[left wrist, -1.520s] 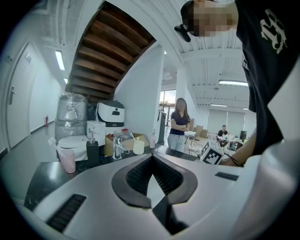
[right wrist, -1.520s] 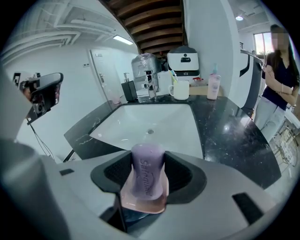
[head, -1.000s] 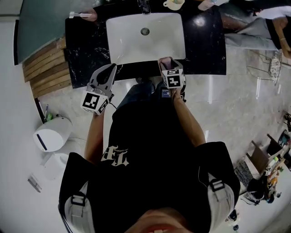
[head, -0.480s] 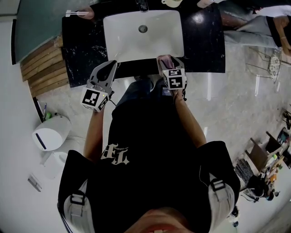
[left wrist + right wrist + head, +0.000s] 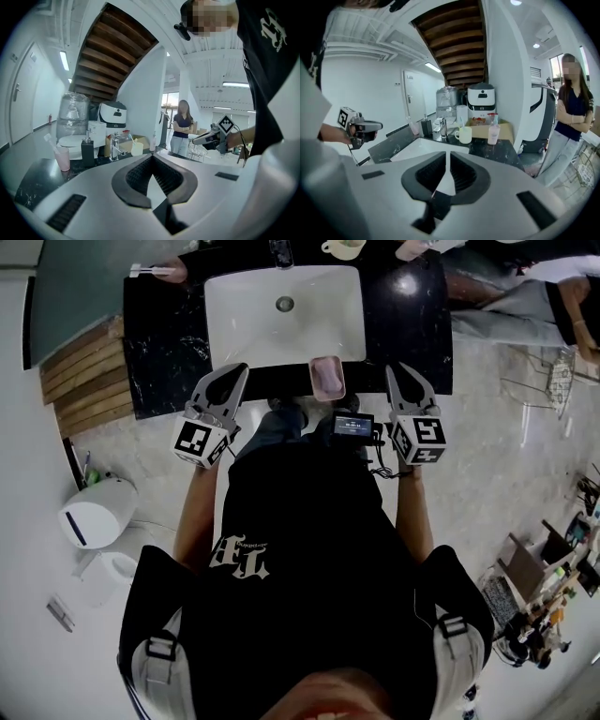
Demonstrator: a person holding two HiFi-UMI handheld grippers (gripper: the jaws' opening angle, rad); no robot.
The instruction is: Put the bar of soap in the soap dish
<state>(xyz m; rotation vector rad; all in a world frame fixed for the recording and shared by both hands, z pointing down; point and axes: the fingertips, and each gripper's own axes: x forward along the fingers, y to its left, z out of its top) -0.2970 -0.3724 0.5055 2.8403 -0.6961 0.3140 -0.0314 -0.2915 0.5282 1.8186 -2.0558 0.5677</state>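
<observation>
The right claw (image 5: 397, 369) is no longer over the pink rectangular soap dish (image 5: 327, 377). It has lifted off and swung out to the right, and its jaws have just been closing. They are now nearly together, with a slim gap and nothing in it. The left claw (image 5: 238, 369) is pressed together and empty, and it hovers much where it was.

The dish is uncovered between the two claws, just left of the right one and near the left one, on the front lip of the black marbled surface (image 5: 169, 343). A paler pink block seems to lie inside its rim. I judge this to be the bar of soap, released there, though the head view is too small to be sure. If so, the placing is done. Beyond the dish is the white basin (image 5: 281, 338).
</observation>
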